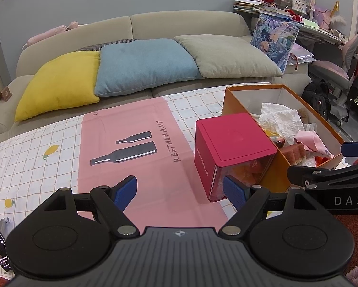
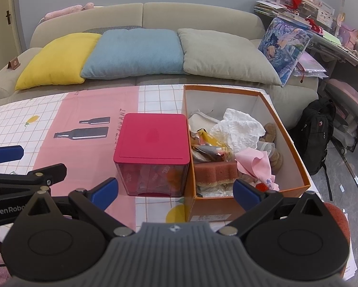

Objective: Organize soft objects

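Note:
An orange cardboard box [image 2: 301, 167] stands on the table at the right. It holds soft things: a brown sponge [image 2: 214, 171], a pink cloth [image 2: 256, 163], crumpled white paper [image 2: 238, 126], a small brown plush [image 2: 271, 129] and snack wrappers. The box also shows in the left wrist view [image 1: 234, 100]. A magenta-lidded clear box [image 2: 152, 141] stands against its left side, also in the left wrist view [image 1: 231, 141]. My left gripper [image 1: 180, 191] is open and empty over the pink mat. My right gripper [image 2: 176, 191] is open and empty, just in front of both boxes.
The table carries a checked cloth with lemons [image 1: 28, 167] and a pink mat with bottle prints [image 1: 131, 143]. Behind it is a beige sofa with yellow [image 2: 57, 59], blue [image 2: 136, 52] and grey [image 2: 224, 55] cushions. A black backpack [image 2: 317, 131] stands on the floor at the right.

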### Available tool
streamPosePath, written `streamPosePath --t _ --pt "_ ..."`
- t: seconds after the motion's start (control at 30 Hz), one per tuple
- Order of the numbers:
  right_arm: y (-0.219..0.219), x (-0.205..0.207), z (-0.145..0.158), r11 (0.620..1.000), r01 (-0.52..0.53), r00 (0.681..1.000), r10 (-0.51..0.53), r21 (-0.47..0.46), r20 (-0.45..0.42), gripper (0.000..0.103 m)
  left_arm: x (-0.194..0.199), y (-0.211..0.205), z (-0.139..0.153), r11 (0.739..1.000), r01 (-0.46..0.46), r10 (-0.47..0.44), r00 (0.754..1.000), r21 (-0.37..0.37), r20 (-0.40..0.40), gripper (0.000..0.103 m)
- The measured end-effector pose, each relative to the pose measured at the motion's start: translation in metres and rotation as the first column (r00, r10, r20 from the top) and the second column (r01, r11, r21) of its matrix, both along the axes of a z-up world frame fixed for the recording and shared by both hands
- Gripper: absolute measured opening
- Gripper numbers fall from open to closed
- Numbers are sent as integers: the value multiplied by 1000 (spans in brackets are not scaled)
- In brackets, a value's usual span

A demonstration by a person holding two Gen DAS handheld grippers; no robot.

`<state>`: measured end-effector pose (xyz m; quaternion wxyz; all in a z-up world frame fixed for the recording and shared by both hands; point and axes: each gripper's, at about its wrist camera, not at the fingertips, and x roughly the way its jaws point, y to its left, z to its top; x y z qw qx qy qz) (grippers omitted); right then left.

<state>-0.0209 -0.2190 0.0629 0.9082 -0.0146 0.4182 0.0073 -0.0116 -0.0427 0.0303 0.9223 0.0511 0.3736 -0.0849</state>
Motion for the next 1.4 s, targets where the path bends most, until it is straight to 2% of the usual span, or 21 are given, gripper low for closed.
streamPosePath --t 1.4 --pt "0 -1 -2 999 -32 999 32 6 -8 100 -3 4 5 1000 -23 23 1000 -1 0 95"
